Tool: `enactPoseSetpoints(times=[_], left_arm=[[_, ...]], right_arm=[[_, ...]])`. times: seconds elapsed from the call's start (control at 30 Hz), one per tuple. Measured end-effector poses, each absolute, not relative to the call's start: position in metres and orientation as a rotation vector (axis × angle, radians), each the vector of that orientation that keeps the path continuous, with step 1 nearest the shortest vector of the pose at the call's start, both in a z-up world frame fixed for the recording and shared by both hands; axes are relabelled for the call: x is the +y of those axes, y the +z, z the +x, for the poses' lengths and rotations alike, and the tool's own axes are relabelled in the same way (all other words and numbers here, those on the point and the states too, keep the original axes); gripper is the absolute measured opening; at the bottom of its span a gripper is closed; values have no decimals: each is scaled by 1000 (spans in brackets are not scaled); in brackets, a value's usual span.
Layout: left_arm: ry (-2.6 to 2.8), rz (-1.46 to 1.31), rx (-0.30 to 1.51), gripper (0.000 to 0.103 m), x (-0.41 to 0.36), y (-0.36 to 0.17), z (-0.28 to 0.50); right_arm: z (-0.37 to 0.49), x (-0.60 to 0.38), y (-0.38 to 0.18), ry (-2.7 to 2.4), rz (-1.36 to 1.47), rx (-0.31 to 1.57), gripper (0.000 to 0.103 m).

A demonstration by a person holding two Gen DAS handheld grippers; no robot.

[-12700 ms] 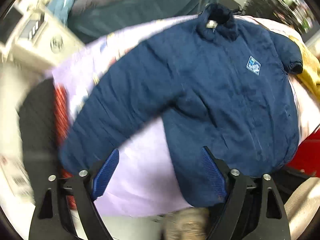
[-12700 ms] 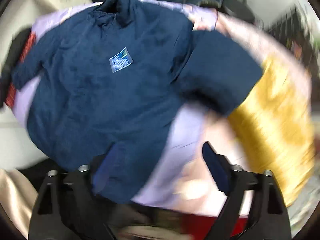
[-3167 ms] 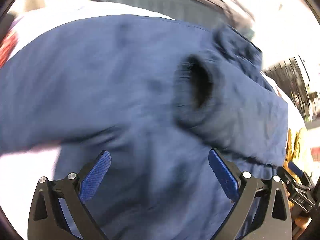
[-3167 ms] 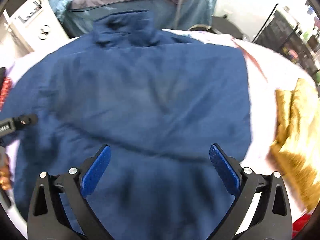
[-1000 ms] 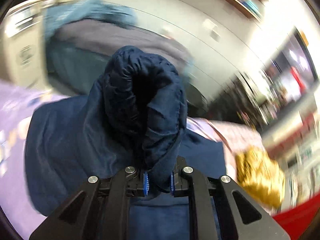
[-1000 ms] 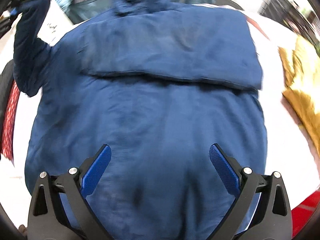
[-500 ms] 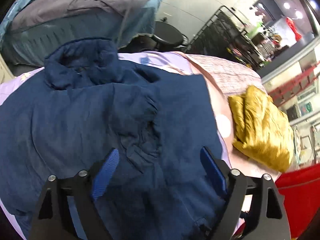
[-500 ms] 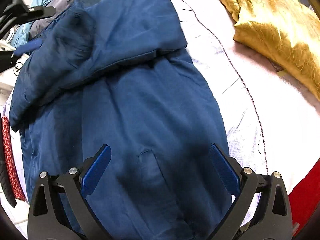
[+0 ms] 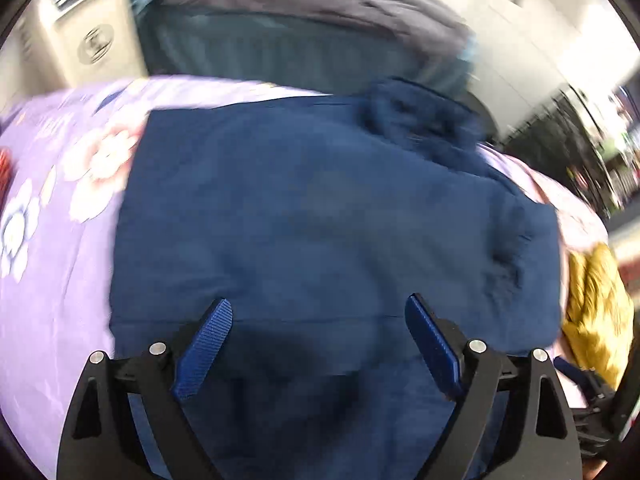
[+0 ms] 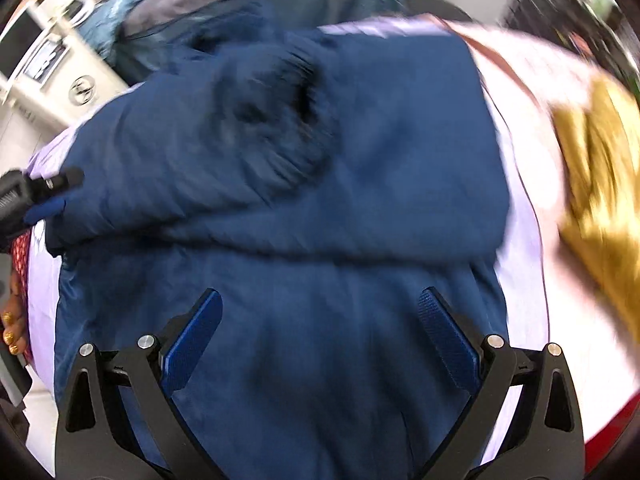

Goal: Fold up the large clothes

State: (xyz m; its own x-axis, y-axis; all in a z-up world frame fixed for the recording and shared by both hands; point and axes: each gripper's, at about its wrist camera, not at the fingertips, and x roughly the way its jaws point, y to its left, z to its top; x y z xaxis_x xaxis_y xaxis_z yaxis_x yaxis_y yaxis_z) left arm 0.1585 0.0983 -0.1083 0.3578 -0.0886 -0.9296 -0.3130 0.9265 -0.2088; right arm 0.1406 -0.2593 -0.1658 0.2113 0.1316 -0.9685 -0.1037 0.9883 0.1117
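Sleeve (image 10: 256, 128) is lying folded across the jacket (image 9: 320, 220) on the bed (image 9: 52, 240); your left claw (image 9: 316, 336) has just been opening, nothing between its jaws. Your right claw (image 10: 320, 336) is hovering apart, empty, so you are nearing the body fold.

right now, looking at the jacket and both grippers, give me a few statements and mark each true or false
1. The blue jacket lies on a lilac flowered sheet. True.
2. The left gripper is clamped on a sleeve. False: its fingers stand apart, nothing between them.
3. A yellow garment lies beside the jacket. True.
4. The right gripper is shut. False: it is open above the jacket.
5. A sleeve cuff lies folded over the jacket's body. True.
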Motion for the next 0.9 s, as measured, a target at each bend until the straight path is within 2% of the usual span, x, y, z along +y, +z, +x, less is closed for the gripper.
enactPoseSetpoints(times=[0.13, 0.2, 0.27, 0.37, 0.5, 0.6, 0.9], left_arm=[[120, -382, 1324, 86, 113, -139, 164], [101, -316, 1356, 88, 106, -150, 171], [91, -286, 1377, 96, 101, -160, 179], [103, -289, 1399, 97, 98, -173, 187], [123, -251, 1384, 98, 94, -184, 194], [142, -216, 1363, 98, 85, -187, 198], [111, -219, 1386, 98, 84, -192, 211]], right_arm=[[168, -227, -167, 227, -66, 1317, 97], [175, -219, -178, 250, -74, 1365, 97], [187, -213, -202, 247, -71, 1470, 97], [189, -217, -229, 189, -84, 1557, 97], [183, -205, -241, 202, -218, 1554, 97], [172, -180, -255, 210, -466, 1531, 98], [189, -178, -257, 179, -455, 1525, 99]])
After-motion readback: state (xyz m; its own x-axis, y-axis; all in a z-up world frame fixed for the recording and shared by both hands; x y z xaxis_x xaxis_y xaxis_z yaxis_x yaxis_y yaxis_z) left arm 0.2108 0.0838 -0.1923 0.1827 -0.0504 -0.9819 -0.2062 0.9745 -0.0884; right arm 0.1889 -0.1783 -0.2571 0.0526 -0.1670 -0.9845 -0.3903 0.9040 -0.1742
